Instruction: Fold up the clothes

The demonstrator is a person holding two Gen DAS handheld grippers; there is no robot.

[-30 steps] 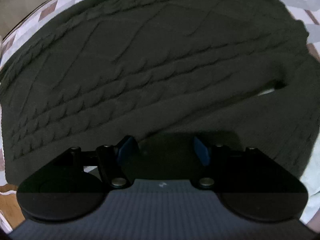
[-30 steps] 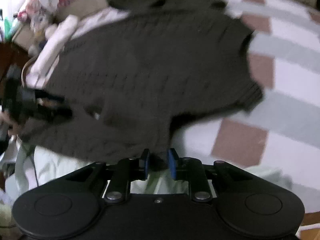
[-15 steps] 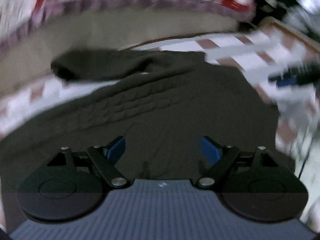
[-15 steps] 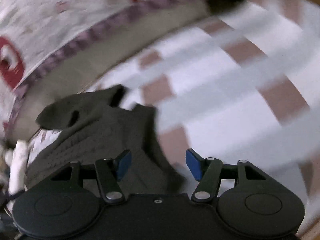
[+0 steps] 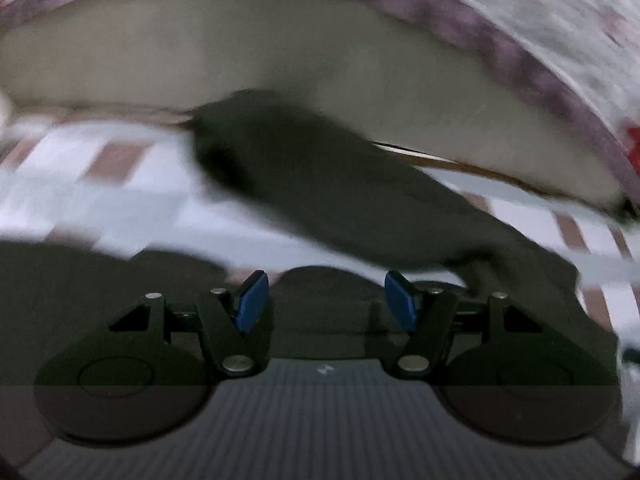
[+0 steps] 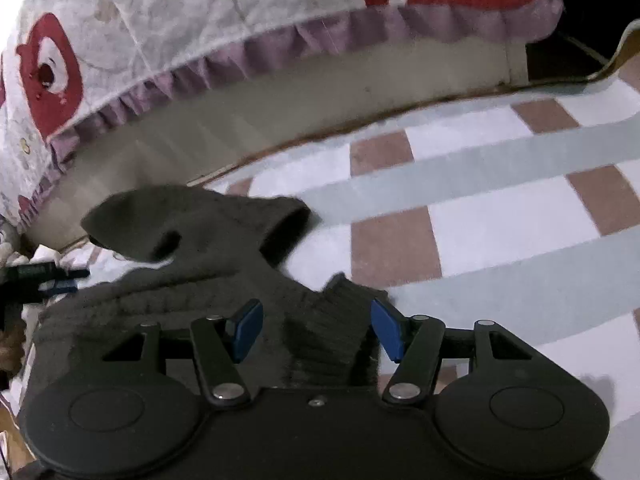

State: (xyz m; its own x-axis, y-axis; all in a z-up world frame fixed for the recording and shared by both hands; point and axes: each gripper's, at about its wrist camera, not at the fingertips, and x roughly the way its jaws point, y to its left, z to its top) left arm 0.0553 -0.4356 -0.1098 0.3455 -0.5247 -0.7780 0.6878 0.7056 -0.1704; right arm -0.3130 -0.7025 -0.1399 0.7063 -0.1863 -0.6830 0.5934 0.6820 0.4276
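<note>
A dark cable-knit sweater lies on a checked sheet. In the left wrist view one sleeve point(image 5: 340, 192) stretches from the far left to the near right, blurred. My left gripper point(image 5: 326, 300) hovers open just before it, nothing between the blue pads. In the right wrist view the sweater point(image 6: 192, 280) fills the lower left, with a sleeve end point(image 6: 160, 220) pointing away. A ribbed cuff point(image 6: 336, 332) lies between the spread fingers of my right gripper point(image 6: 316, 330), which is open and low over the knit.
The checked sheet point(image 6: 500, 240) of white, grey and brown squares spreads to the right. A bed base with a frilled quilt point(image 6: 240, 32) with red figures rises behind. My left gripper's dark tool point(image 6: 36, 276) shows at the far left edge.
The right gripper, shut on the sweater one second ago, opened and now sits over the cuff. The left gripper swung from above the sweater body to the far sleeve.
</note>
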